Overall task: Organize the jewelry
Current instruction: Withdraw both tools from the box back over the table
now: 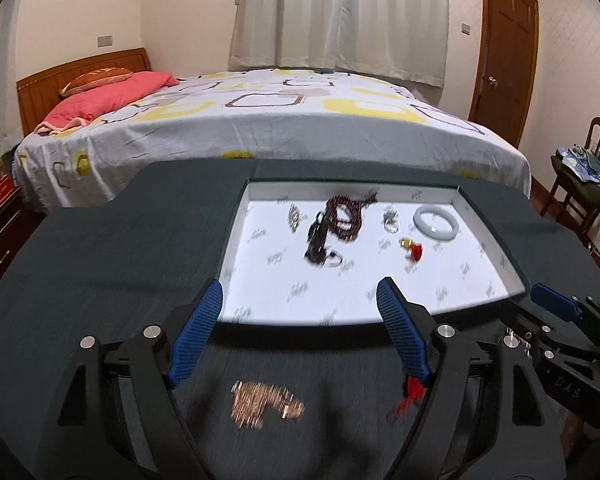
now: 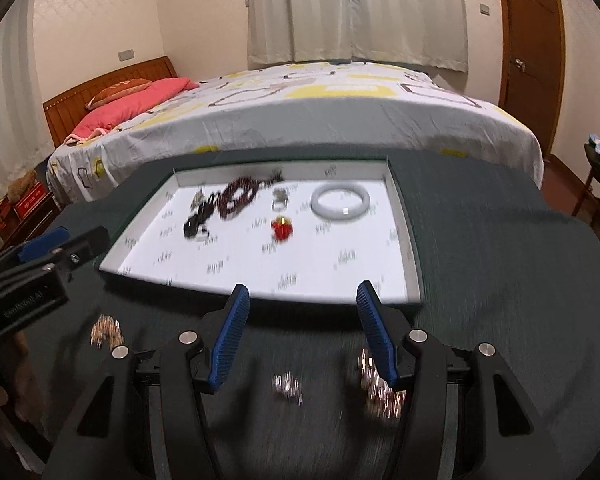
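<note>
Tray beyond open left hand-held gripper

Left gripper: jaws spread wide, blue pads clear of contact, nothing between them. It tilts downward, tips at the near edge of the white tray. Right gripper: jaws parted about halfway, no item gripped, likewise tilted downward at the tray's near edge. Each gripper shows in the other's view, side by side, apart.
</note>
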Available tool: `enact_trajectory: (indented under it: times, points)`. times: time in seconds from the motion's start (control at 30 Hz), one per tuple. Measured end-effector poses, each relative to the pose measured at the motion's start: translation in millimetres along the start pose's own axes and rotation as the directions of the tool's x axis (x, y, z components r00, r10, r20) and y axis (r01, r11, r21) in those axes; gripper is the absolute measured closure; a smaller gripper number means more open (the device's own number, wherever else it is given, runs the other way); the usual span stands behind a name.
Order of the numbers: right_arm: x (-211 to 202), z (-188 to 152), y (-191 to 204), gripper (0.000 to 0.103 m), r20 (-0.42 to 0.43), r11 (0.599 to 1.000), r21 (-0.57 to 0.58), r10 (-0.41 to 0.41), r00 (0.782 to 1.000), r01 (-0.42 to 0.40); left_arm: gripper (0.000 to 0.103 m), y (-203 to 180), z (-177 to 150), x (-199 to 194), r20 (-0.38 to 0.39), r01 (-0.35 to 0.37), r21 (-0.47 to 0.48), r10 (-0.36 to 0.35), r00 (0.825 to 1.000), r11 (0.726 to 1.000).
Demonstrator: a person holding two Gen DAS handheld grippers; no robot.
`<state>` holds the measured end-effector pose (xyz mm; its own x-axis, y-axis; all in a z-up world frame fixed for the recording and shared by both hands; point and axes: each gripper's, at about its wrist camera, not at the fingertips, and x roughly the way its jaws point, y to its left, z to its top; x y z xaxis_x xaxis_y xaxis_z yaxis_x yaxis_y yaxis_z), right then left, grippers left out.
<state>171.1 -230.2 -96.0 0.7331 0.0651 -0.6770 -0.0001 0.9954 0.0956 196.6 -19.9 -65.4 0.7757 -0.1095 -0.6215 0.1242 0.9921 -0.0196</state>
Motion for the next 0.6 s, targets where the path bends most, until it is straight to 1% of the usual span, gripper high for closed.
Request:
enact_trajectory:
  times: [0.2, 0.3, 0.47, 0.5, 0.6]
  points:
    - [-5, -27, 2, 0.048, -0.041, 1.000, 0.004, -0.004, 0.999, 0.004, 0.025, 3, -27, -17, -0.006, -0.059, 0.022, 0.059, 0.998, 0.998]
    - [-4, -36, 4, 0.048, -0.060, 1.000, 0.004, -0.001, 0.998, 0.002, 0.025, 7, -39, -22, -0.027, -0.068, 0.020, 0.068, 0.997, 0.998]
    - [3, -38, 7, 0.050, -0.085, 1.000, 0.000, -0.009, 0.996, 0.009, 0.025, 15, -56, -24, -0.065, -0.083, 0.004, 0.083, 0.994, 0.997]
    - [6, -37, 7, 0.052, -0.094, 1.000, 0.001, -0.011, 0.996, 0.011, 0.025, 17, -58, -24, -0.071, -0.088, -0.001, 0.088, 0.994, 0.996]
    - [13, -37, 7, 0.053, -0.111, 1.000, -0.001, -0.023, 0.994, 0.023, 0.025, 23, -62, -22, -0.083, -0.096, -0.019, 0.094, 0.992, 0.995]
